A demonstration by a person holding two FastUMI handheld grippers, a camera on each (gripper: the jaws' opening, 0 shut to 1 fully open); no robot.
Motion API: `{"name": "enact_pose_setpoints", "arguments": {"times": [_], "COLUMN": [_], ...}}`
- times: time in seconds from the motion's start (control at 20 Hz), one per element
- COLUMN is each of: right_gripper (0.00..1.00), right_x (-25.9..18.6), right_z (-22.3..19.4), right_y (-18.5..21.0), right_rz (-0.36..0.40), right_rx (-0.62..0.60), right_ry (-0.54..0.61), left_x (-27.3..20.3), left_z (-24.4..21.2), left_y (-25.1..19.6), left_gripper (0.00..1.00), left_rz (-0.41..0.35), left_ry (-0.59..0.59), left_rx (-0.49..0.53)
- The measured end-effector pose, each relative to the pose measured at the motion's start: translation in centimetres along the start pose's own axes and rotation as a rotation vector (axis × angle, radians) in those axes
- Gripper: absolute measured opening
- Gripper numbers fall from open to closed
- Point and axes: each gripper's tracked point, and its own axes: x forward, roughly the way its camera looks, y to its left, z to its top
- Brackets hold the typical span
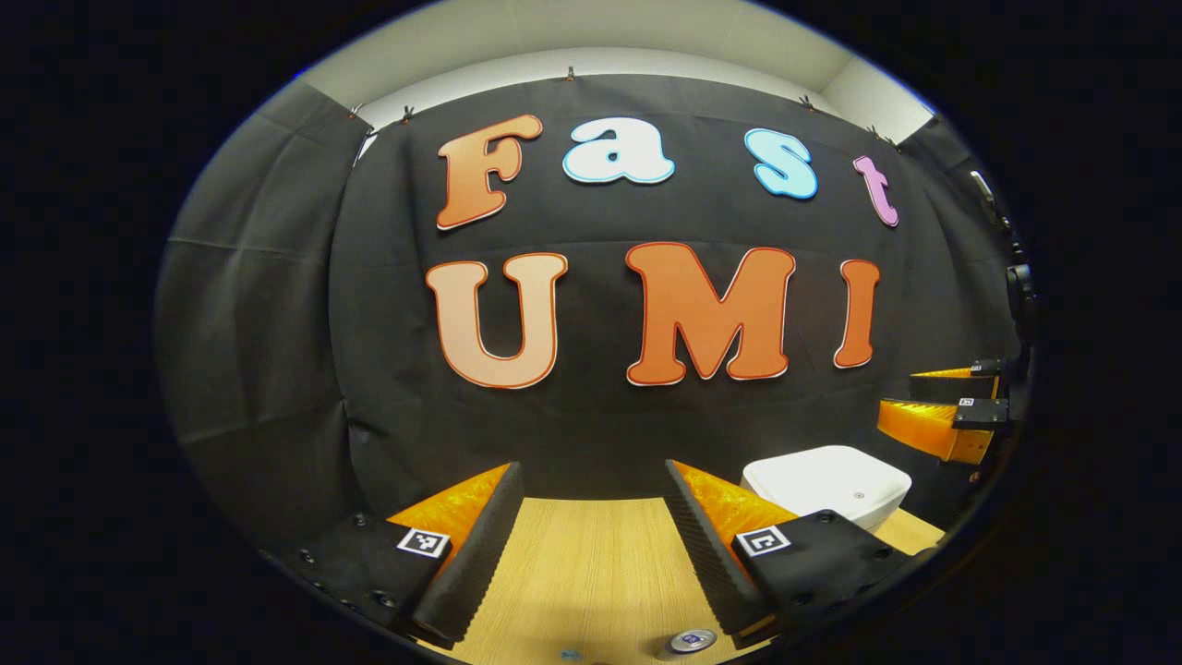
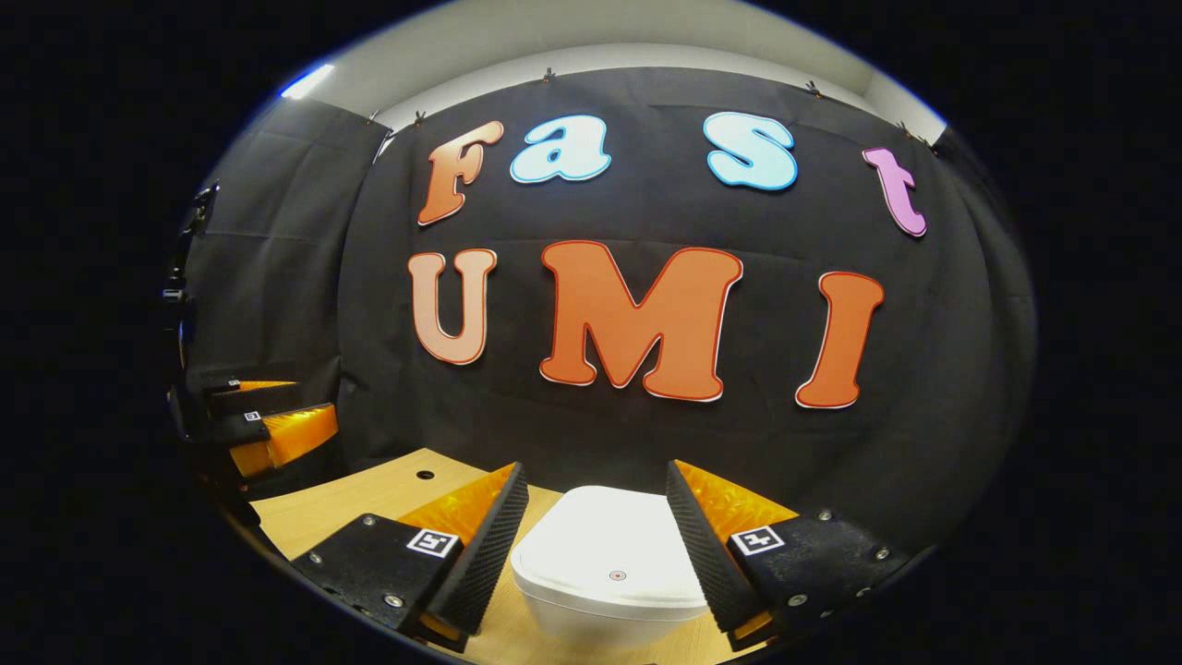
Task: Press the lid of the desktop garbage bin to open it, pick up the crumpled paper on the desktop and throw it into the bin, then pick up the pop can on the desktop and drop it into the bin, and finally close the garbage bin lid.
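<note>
In the left gripper view, your left gripper [image 1: 596, 545] hangs spread wide with nothing between its fingers over the wooden desktop [image 1: 591, 573]. The white garbage bin [image 1: 826, 485] sits ahead to its right with the lid down, and a pop can [image 1: 691, 640] top shows just below the fingers.

In the right gripper view, your right gripper [image 2: 596, 545] is likewise spread and holds nothing, with the bin dead ahead between its fingers, so this hand is nearer. The lid is smooth, closed, with a small dot [image 2: 618, 575] near its front. That fits either end of the job.
</note>
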Motion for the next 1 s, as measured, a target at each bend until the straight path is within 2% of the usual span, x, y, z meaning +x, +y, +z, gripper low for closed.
{"name": "enact_pose_setpoints", "arguments": {"times": [0.1,0.2,0.25,0.3,0.35,0.4,0.45,0.55,0.6,1.0], "right_gripper": [0.87,0.78,0.66,0.60,0.44,0.36,0.19,0.01,0.01,0.01], "right_x": [0.3,0.6,0.6,0.8,0.9,1.1,1.3,1.4,1.4,2.1], "right_z": [-0.8,-2.0,-2.5,-2.9,-3.3,-3.5,-3.9,-5.0,-5.7,-10.9], "right_y": [-0.6,-0.6,-0.6,-0.5,-0.5,-0.7,-1.0,-0.6,-0.1,-0.3], "right_rz": [-0.009,0.007,0.018,0.033,0.035,0.029,0.019,0.032,0.056,0.064], "right_rx": [0.002,0.018,0.029,0.036,0.035,0.024,0.008,0.003,0.012,0.024], "right_ry": [0.027,0.070,0.088,0.102,0.111,0.114,0.121,0.147,0.161,0.315], "left_x": [0.0,0.0,-0.2,-0.4,-0.6,-0.8,-0.9,-1.3,-1.5,-2.9], "left_z": [-0.2,-0.5,-0.6,-0.8,-0.8,-0.8,-0.8,-1.0,-1.1,-2.5], "left_y": [-0.1,0.0,0.0,0.1,0.3,0.5,0.7,1.0,1.2,2.4], "left_gripper": [0.97,0.97,0.97,0.97,0.97,0.97,0.97,0.97,0.97,0.97], "left_rz": [0.005,0.013,0.017,0.024,0.029,0.037,0.044,0.058,0.064,0.118], "left_ry": [0.003,0.011,0.015,0.019,0.021,0.023,0.024,0.029,0.032,0.069], "left_rx": [0.002,-0.001,-0.002,0.000,0.004,0.010,0.014,0.017,0.018,0.014]}}
